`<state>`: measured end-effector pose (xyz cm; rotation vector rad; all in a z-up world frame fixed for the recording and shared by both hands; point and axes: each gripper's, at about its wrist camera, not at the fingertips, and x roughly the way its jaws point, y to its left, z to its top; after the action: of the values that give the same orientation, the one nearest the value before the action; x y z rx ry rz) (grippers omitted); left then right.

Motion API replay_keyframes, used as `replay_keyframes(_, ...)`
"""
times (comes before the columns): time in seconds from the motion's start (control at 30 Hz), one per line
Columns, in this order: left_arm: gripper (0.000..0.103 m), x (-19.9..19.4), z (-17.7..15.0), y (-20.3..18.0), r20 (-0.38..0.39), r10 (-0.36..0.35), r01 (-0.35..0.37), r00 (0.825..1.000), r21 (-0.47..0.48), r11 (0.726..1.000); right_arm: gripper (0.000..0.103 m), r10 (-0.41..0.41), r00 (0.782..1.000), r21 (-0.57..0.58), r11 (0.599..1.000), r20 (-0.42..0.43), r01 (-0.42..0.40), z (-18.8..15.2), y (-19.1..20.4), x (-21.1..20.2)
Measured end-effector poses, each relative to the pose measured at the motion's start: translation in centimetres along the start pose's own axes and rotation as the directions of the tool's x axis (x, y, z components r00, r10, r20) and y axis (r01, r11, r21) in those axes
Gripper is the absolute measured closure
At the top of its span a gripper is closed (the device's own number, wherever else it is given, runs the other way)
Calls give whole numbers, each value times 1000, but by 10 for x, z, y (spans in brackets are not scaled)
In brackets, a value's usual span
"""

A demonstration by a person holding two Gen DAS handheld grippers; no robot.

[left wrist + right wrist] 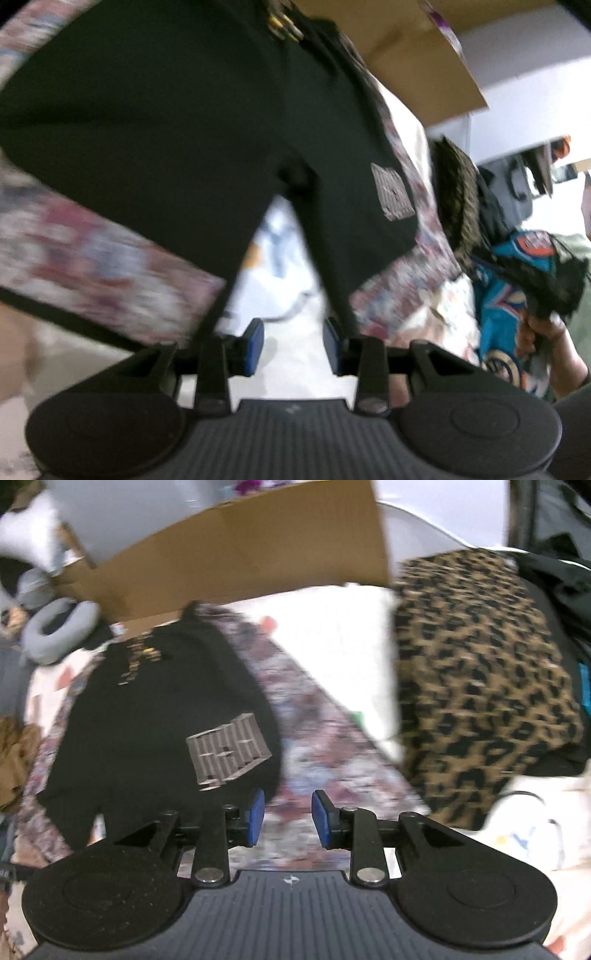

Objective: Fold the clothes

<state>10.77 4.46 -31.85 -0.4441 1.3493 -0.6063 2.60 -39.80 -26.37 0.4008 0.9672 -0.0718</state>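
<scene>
Left wrist view: left gripper (pixel 293 345) has its blue pads apart, nothing between them; black shorts (pixel 166 110) with a pale patch (pixel 393 192) lie spread on a floral cover (pixel 92 258), both legs running down toward the gripper, crotch gap right above it; cardboard box (pixel 413 62) up top; a person's hand (pixel 543 332) at right holds dark fabric beside a teal garment (pixel 498 306); picture is blurred, so the shorts' edges are soft.

Right wrist view: right gripper (pixel 288 819) also stands apart and empty, over the floral cover (pixel 332 768), just right of the shorts (pixel 155 716); patch (pixel 227 753) sits near the left pad; leopard-print garment (pixel 480 679) to the right, white cloth (pixel 340 657) between; grey neck pillow (pixel 55 627) and cardboard box (pixel 240 554) behind.

Judgement: shorts look flat and unfolded, though one moment cannot say how far the folding stands; to fold well, pinch one leg hem and the waistband on the same side, keep both grips level, lay leg over leg with seams lined up; watch for the cover getting pinched along with the cloth.
</scene>
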Motion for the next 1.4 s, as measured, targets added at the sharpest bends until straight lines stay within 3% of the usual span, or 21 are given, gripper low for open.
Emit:
replay_keyframes(0.2, 66, -52, 1, 37, 81, 136, -135, 987, -18, 991, 68, 107, 994, -38, 993, -31, -108, -10, 46, 17)
replay_keyframes(0.33, 66, -81, 6, 59, 136, 247, -247, 959, -21, 969, 68, 160, 984, -82, 983, -75, -166, -13, 74, 30)
replay_keyframes(0.4, 64, -94, 6, 74, 168, 276, -269, 946, -62, 961, 68, 185, 978, -103, 975, -98, -195, -15, 88, 37)
replay_keyframes(0.73, 56, -142, 18, 133, 224, 458, -445, 860, -109, 889, 68, 291, 931, -168, 929, -223, -330, -27, 133, 73)
replay_keyframes(0.83, 57, -149, 21, 140, 245, 521, -515, 818, -93, 852, 68, 315, 911, -182, 912, -267, -369, -35, 145, 84)
replay_keyframes(0.93, 60, -149, 24, 145, 266, 589, -596, 763, -64, 801, 68, 337, 889, -194, 893, -311, -407, -43, 156, 96)
replay_keyframes(1.13, 61, -143, 25, 154, 272, 638, -656, 720, -32, 754, 68, 374, 837, -212, 850, -398, -481, -59, 180, 118)
replay_keyframes(1.27, 64, -136, 19, 148, 297, 664, -694, 686, -7, 720, 68, 382, 815, -229, 828, -436, -511, -66, 192, 126)
replay_keyframes(1.4, 64, -129, 14, 150, 284, 671, -697, 685, -15, 717, 68, 405, 796, -205, 821, -450, -533, -68, 200, 133)
